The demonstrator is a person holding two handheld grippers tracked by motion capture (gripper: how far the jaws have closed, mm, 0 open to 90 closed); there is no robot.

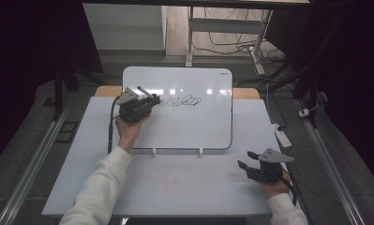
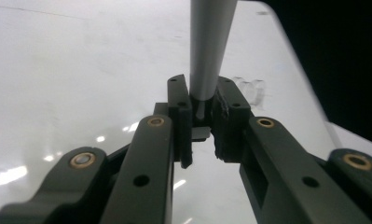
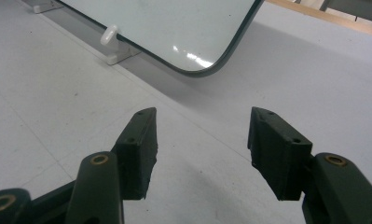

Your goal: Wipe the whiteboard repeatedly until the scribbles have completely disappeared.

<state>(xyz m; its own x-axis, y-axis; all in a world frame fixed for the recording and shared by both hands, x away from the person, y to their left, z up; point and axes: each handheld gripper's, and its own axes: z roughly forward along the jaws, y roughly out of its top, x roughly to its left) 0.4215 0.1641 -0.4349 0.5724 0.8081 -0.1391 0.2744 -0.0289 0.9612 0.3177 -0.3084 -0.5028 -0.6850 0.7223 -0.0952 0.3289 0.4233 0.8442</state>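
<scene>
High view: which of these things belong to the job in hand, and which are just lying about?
In the job:
- whiteboard
- marker, clamped in the left gripper
- black scribble on the board

Lying about:
- right gripper, jaws open and empty, resting on the table
- power strip off the table's right edge
- cables on the floor behind

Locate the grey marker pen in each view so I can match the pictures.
High view: the grey marker pen sticks up from the left hand-held gripper, upper left, over the white rounded whiteboard.
Left gripper view: it rises top centre, clamped between the black jaws.
Right gripper view: not in it.
Shared landmark: the whiteboard.
</scene>
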